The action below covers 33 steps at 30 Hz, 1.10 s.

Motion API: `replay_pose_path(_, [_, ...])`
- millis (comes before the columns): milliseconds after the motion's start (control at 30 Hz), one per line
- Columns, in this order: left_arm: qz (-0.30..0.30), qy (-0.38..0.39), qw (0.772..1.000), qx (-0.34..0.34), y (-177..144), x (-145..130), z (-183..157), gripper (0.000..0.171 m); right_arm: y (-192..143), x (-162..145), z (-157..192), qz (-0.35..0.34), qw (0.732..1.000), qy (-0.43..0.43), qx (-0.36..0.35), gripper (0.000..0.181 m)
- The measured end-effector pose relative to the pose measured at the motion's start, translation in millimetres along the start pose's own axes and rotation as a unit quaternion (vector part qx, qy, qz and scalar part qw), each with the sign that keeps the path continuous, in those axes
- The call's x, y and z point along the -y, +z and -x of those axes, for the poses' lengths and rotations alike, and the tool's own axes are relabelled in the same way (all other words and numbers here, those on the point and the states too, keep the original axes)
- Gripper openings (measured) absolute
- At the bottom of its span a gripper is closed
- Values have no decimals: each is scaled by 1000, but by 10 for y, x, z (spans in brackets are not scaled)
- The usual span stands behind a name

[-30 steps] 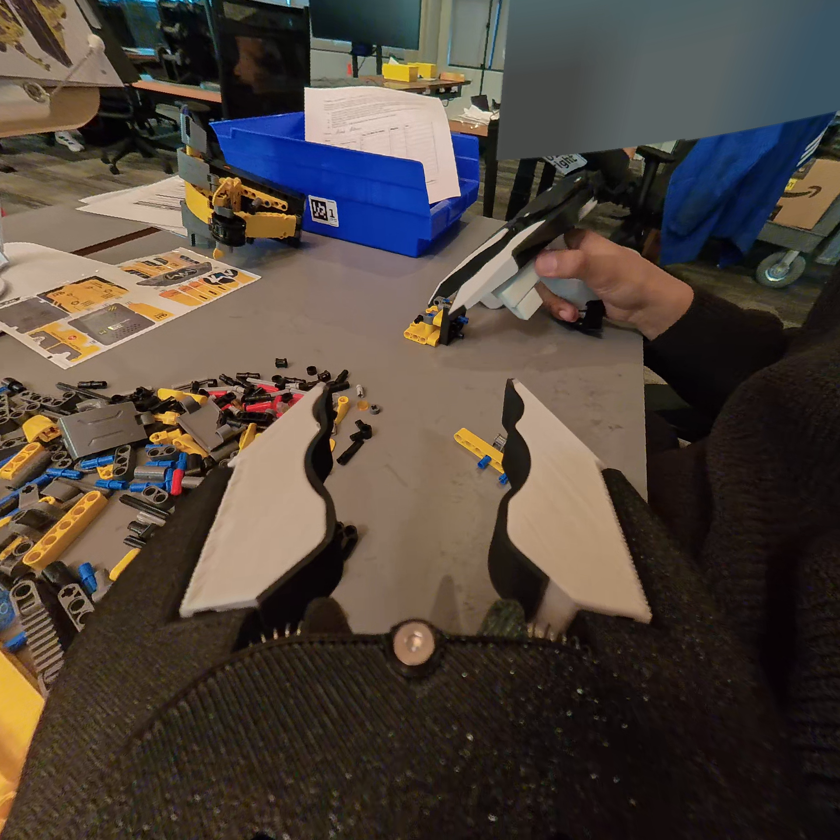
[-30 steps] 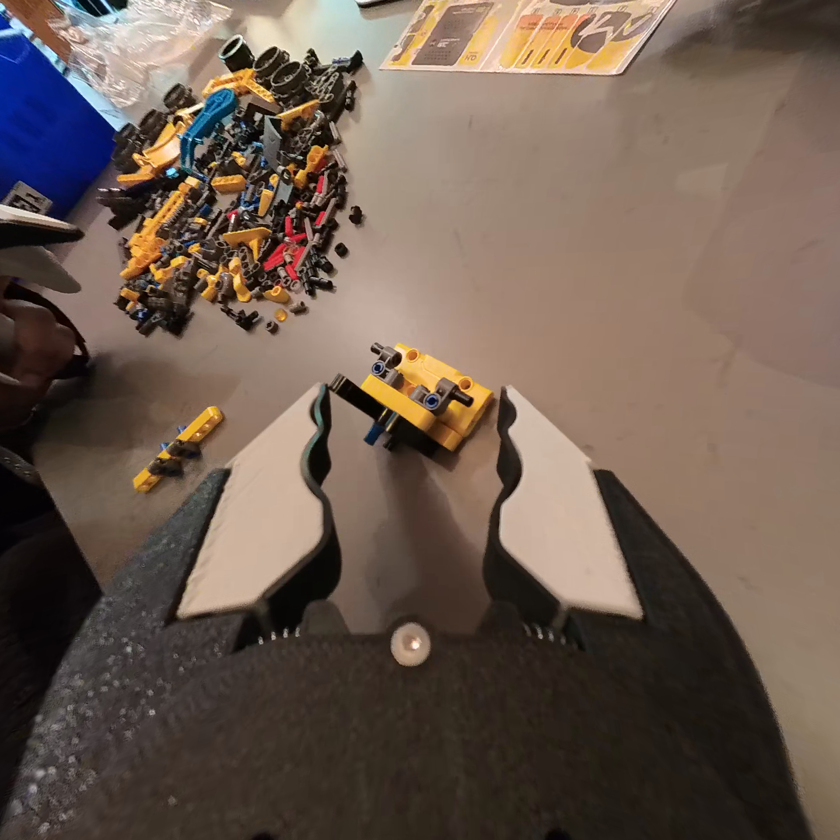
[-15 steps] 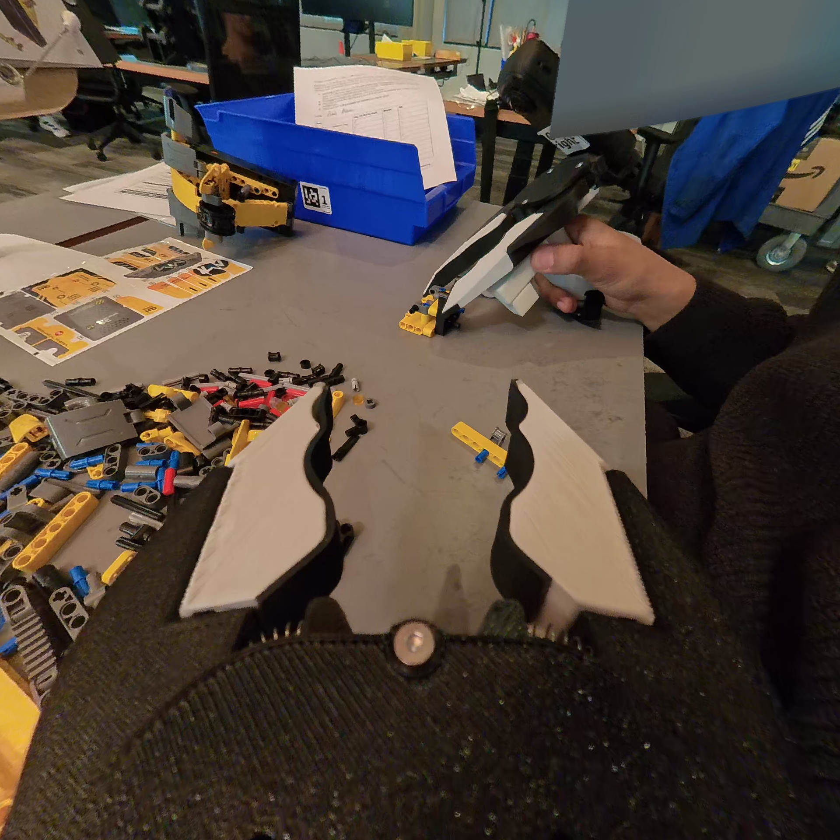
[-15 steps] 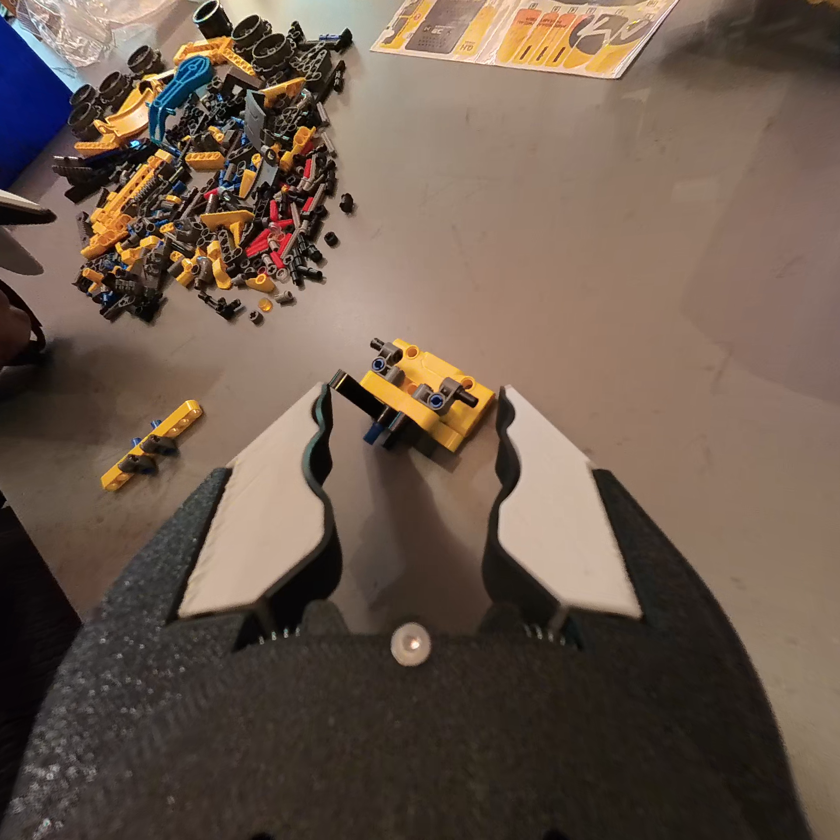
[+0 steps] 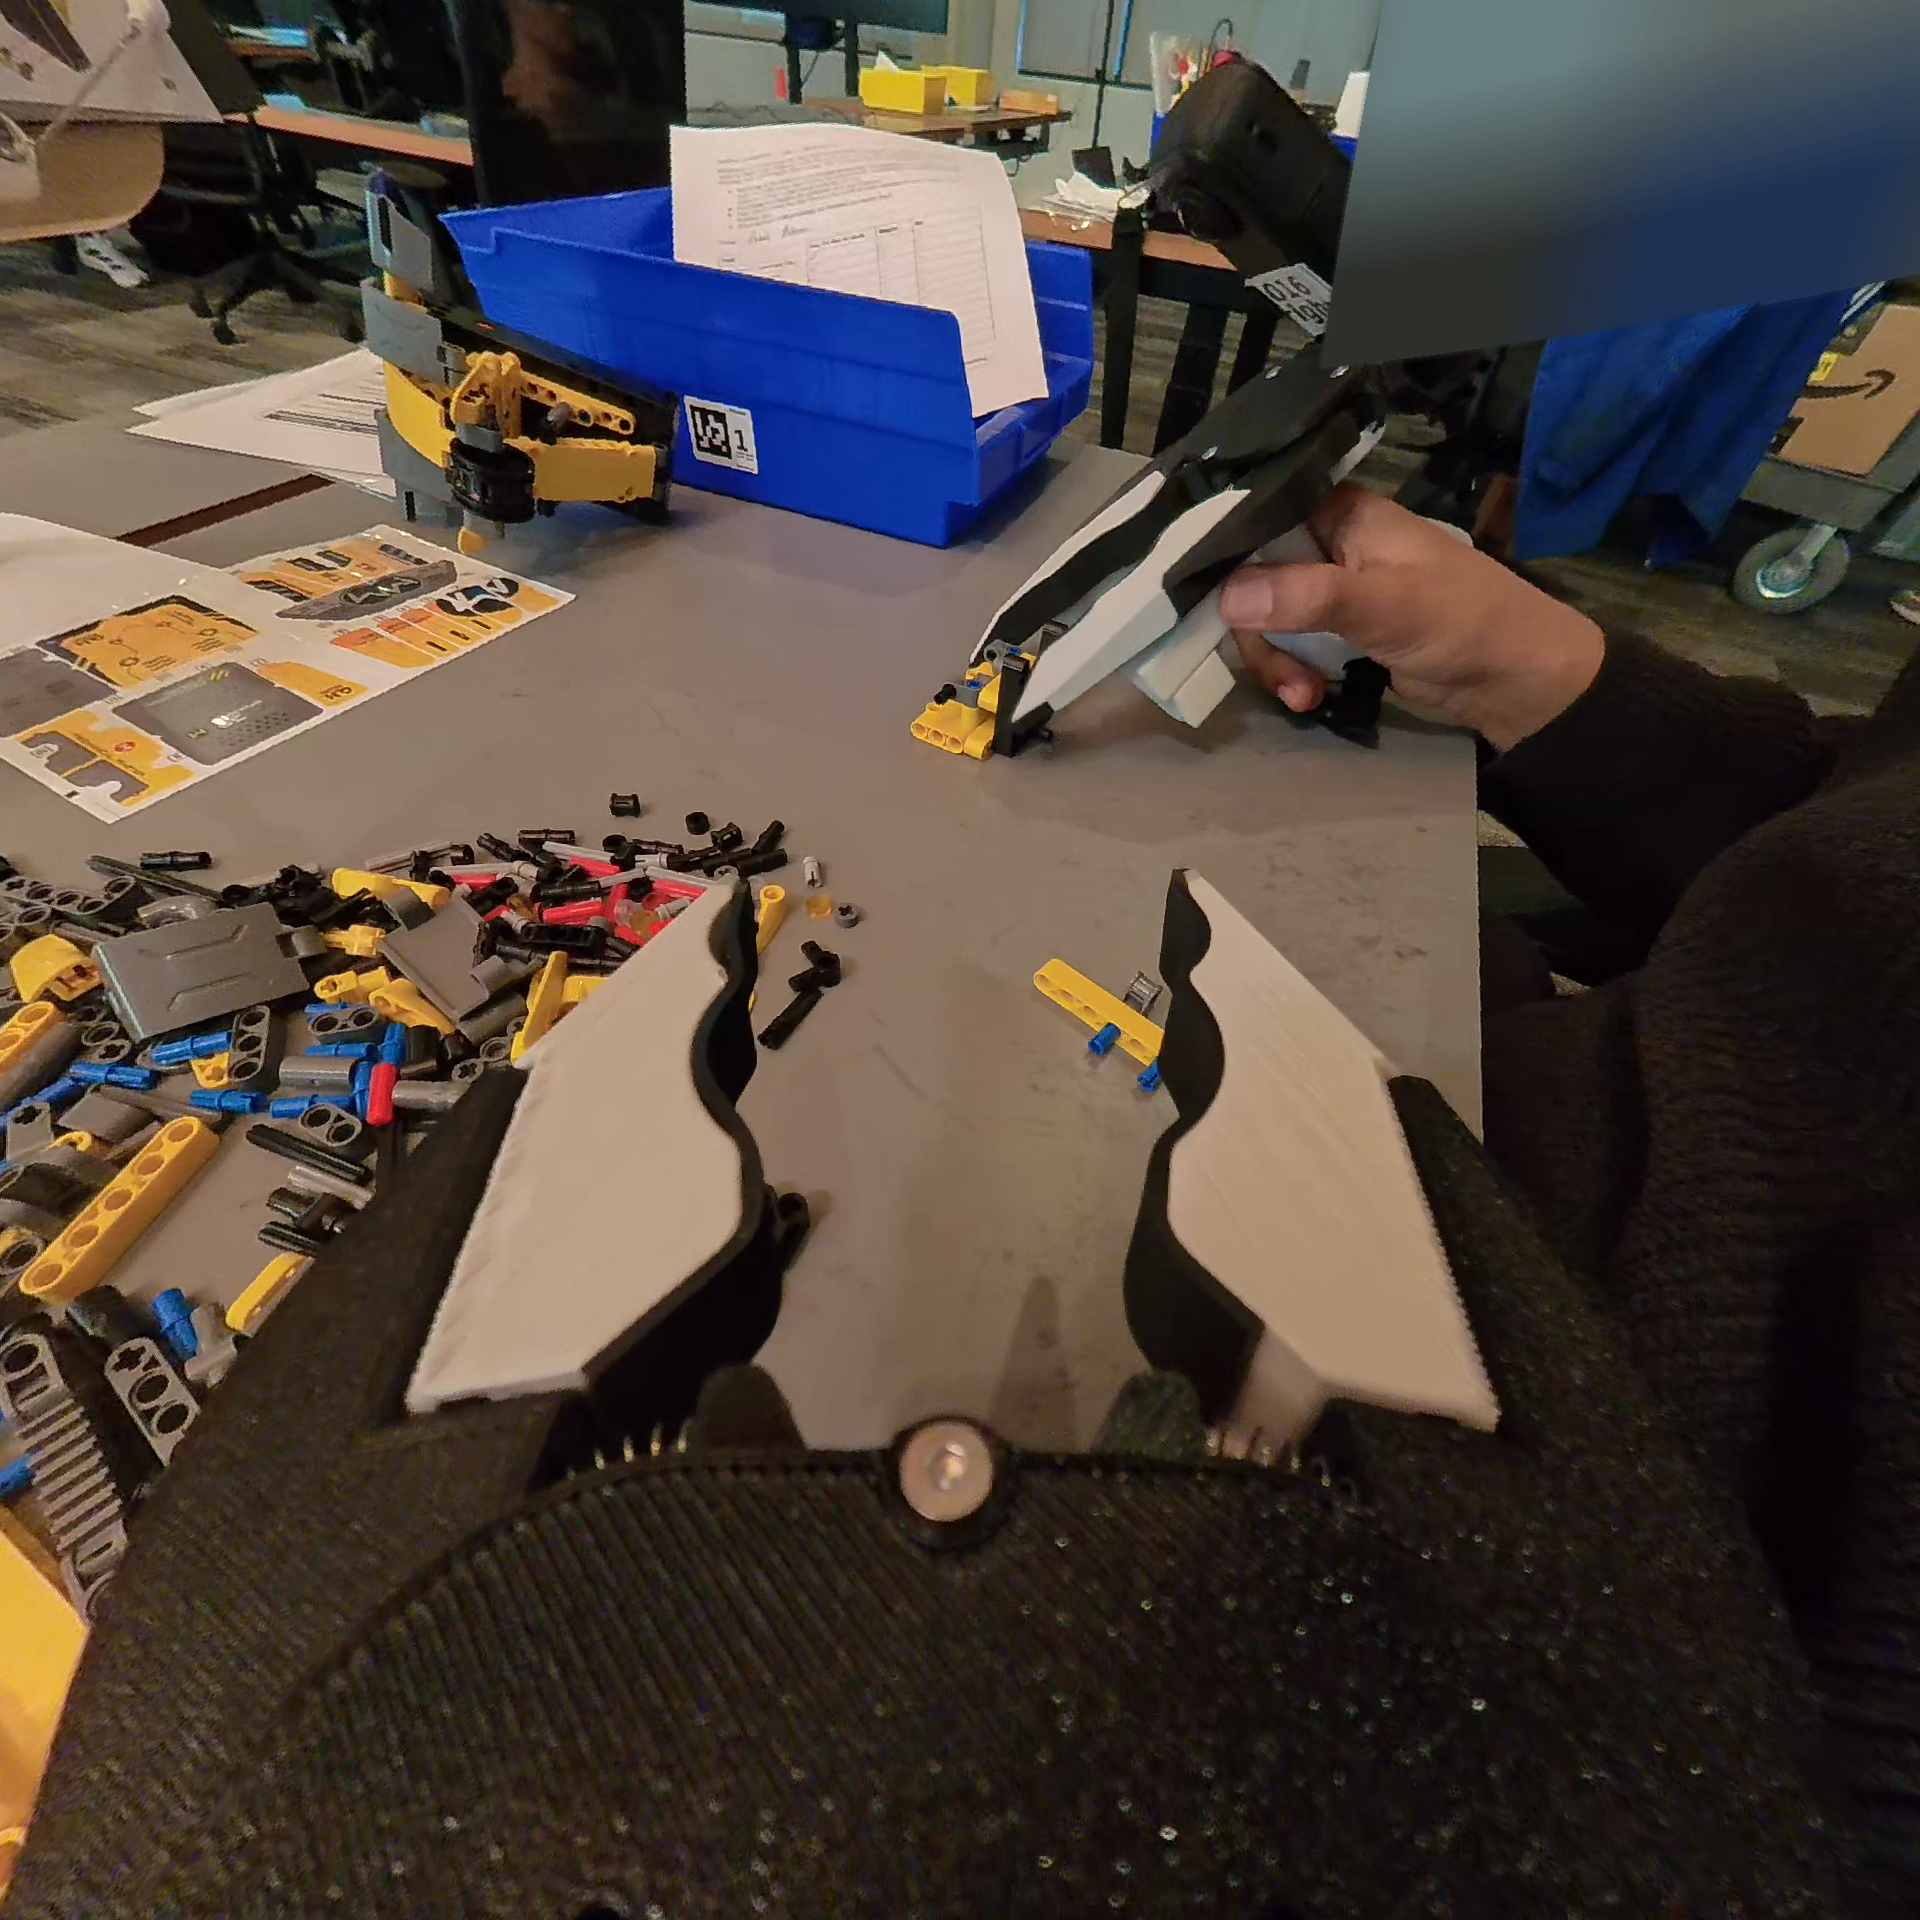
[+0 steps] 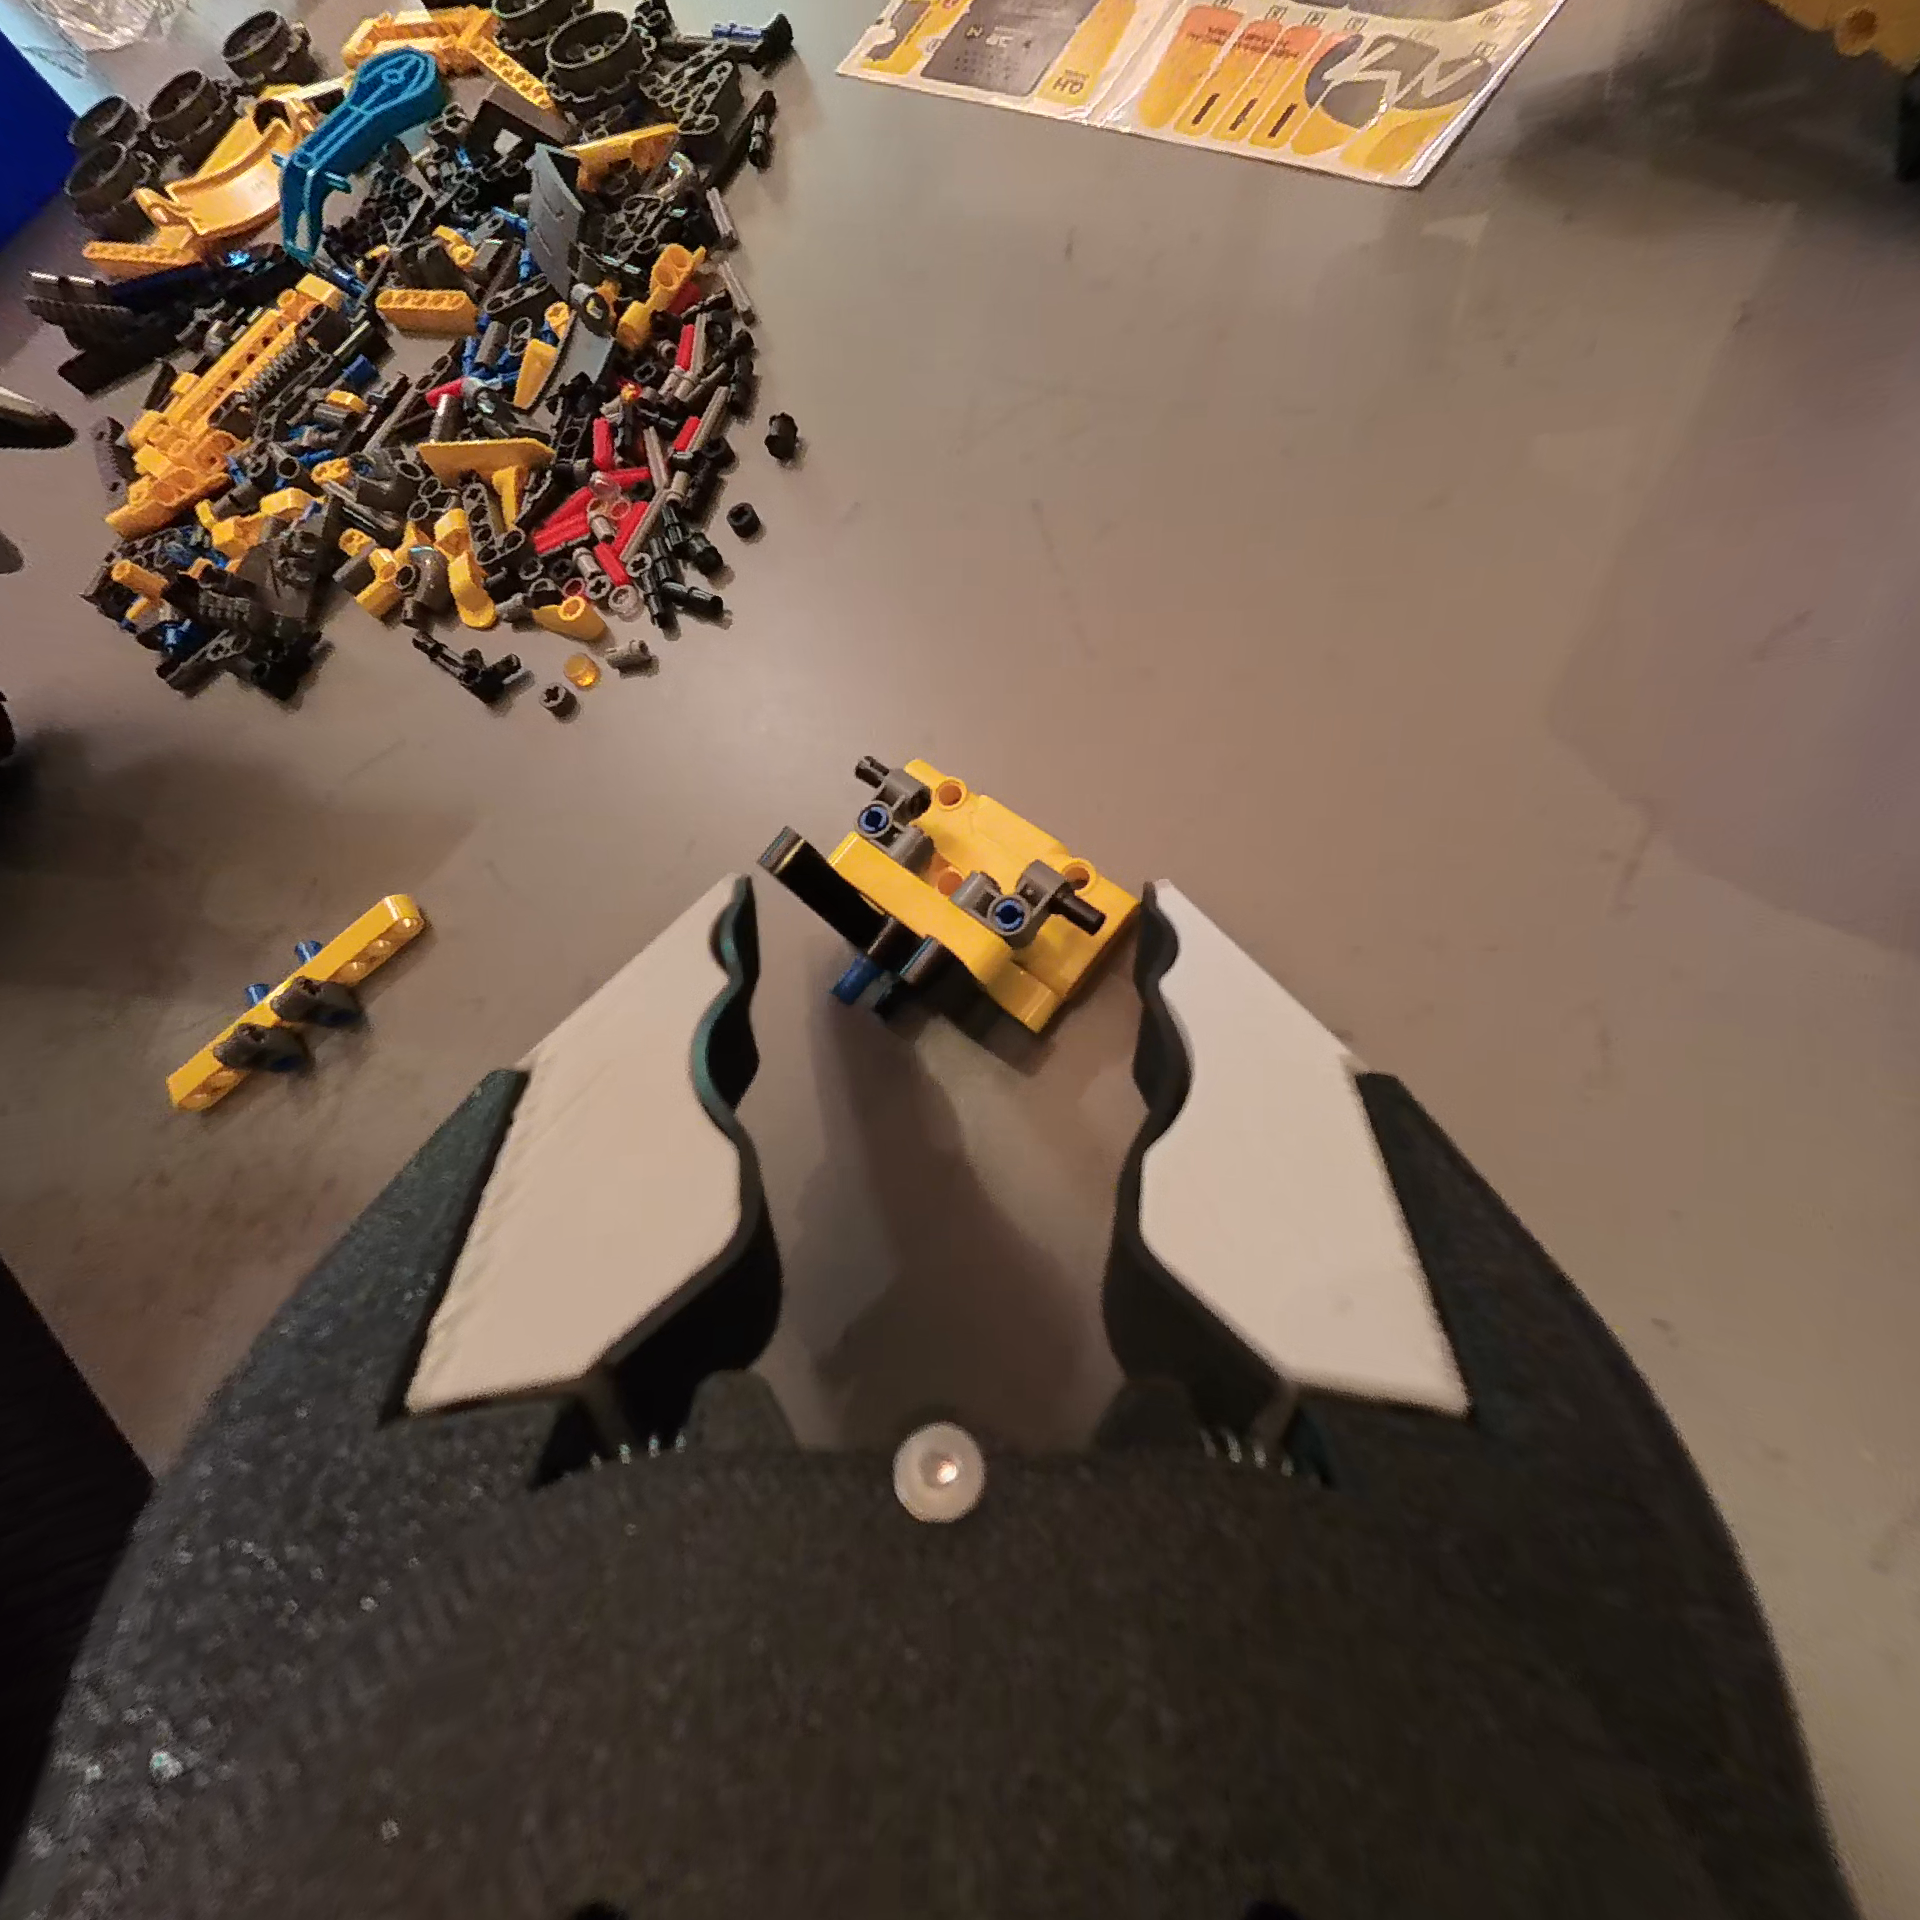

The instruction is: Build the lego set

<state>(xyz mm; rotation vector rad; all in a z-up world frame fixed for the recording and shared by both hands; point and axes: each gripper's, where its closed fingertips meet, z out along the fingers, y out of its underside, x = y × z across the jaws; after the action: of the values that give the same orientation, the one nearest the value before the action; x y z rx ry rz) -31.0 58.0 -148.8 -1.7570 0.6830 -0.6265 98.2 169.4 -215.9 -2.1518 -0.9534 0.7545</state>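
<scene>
Grey table (image 5: 935, 644) carries everything. Blue bin (image 5: 810, 343) at far edge w/ a printed sheet (image 5: 862, 229) leaning in it; half-built yellow/grey model (image 5: 499, 436) just left of bin. Sticker sheet (image 5: 260, 665) lies flat near the model, also seen top of right wrist view (image 6: 1195, 73). Big parts pile (image 5: 312, 997), yellow, black, grey, blue, red bits, spreads on the left side (image 6: 416, 364).

Left gripper (image 5: 956, 894) sits low over bare table, jaws wide, empty; its left finger overlaps the pile edge, its right finger is just beside a yellow beam (image 5: 1101, 1003) w/ blue pins. Same beam lies apart from the pile in right wrist view (image 6: 296, 1003).

Right gripper (image 6: 940, 894), held by a hand (image 5: 1403, 613), points down at a small yellow block assy (image 6: 977, 904). Jaws wide, tips either side of it; right tip abt touching its corner, left tip just clear of the black piece. Assy rests on the table (image 5: 966, 707), not lifted.
</scene>
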Motion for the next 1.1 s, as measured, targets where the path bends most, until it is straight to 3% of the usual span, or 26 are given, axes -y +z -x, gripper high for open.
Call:
replay_pose_path(267, [4, -2, 1000, 0, 8, -10, 5, 76, -96, -102, 284, 2, 997, -70, 33, 78])
replay_pose_path(433, [2, 10, 1000, 7, 4, -7, -6, 76, -124, -310, 1037, 30, 975, -139, 168, 74])
replay_pose_path(533, [5, 14, 1000, 9, 10, -14, -9, 75, -130, -266, 1073, 10, 973, -175, 152, 72])
replay_pose_path(867, [8, -2, 1000, 6, 17, -20, 19, 76, -152, -86, 1238, -45, 974, -144, 168, 73])
replay_pose_path(1100, [13, 18, 1000, 6, 28, -33, -24, 75, -149, -418, 1496, 7, 967, -207, 150, 68])
